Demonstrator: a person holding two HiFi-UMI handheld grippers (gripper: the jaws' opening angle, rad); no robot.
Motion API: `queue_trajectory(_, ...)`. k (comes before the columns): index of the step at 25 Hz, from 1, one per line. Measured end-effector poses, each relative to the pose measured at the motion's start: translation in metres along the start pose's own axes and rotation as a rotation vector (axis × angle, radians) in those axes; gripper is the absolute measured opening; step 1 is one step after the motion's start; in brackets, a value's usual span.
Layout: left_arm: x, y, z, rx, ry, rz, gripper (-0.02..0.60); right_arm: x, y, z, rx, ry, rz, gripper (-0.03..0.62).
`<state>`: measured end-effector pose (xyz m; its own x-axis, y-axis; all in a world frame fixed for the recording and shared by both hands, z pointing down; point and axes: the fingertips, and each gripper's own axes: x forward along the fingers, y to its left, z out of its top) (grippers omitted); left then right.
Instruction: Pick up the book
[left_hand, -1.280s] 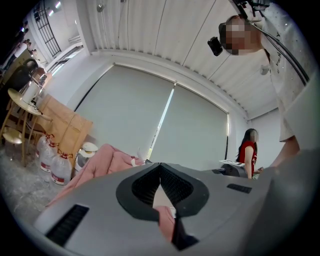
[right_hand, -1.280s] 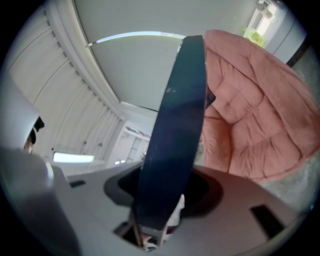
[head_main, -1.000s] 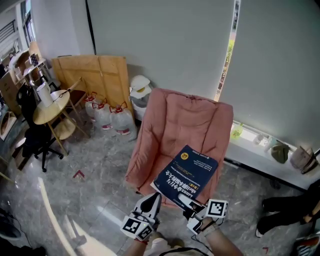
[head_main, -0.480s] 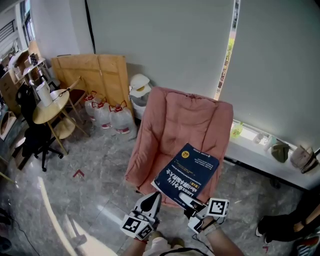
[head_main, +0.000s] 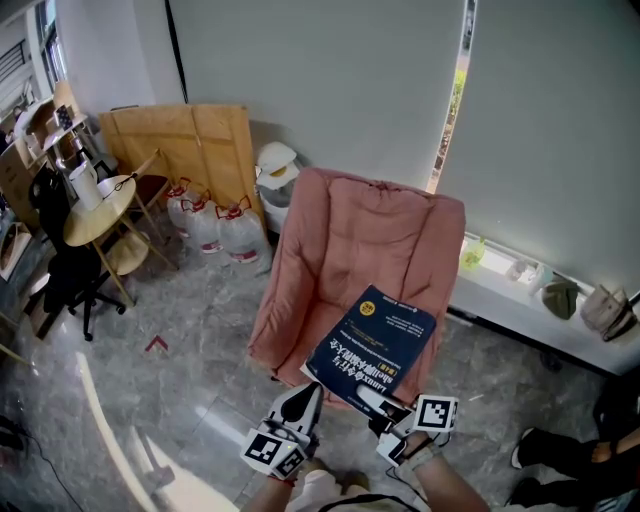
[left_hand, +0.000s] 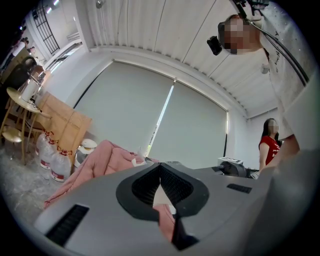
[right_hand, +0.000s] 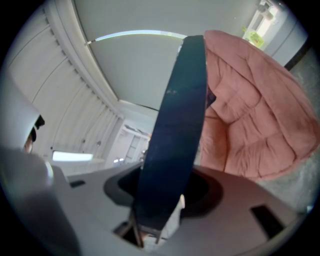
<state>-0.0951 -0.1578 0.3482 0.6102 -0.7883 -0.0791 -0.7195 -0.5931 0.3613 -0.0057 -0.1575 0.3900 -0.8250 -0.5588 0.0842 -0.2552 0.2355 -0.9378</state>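
Note:
A dark blue book (head_main: 372, 345) with white print on its cover hangs in the air over the front edge of a pink padded armchair (head_main: 350, 250). My right gripper (head_main: 385, 406) is shut on the book's near lower edge. In the right gripper view the book (right_hand: 175, 125) stands on edge between the jaws (right_hand: 159, 202), with the pink armchair (right_hand: 250, 125) behind it. My left gripper (head_main: 303, 400) is just left of the book and apart from it. Its jaws (left_hand: 160, 184) meet with nothing between them.
A round wooden table (head_main: 100, 212) and a black chair (head_main: 68, 280) stand at the left. Water jugs (head_main: 215, 232), a wooden board (head_main: 190, 140) and a white bin (head_main: 276, 168) line the back wall. A low sill (head_main: 520, 305) runs at the right. A person's legs (head_main: 560, 448) are at the lower right.
The book and both grippers hold still. The head view has shifted slightly, and the person's legs at the lower right have moved.

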Motion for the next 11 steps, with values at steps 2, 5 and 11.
queue_trajectory(2, -0.0005, -0.0012, -0.0014, 0.001, 0.001, 0.002, 0.011, -0.0023, -0.0007, -0.001, 0.001, 0.002, 0.0, 0.196)
queue_trajectory(5, -0.0008, -0.0031, -0.0025, 0.0, -0.001, 0.006, 0.011, -0.0042, -0.0005, -0.0012, -0.007, 0.003, 0.007, 0.196)
queue_trajectory(11, -0.005, -0.0059, -0.0037, -0.003, -0.003, 0.008, 0.009, -0.006, -0.0002, -0.0056, -0.008, 0.004, 0.003, 0.198)
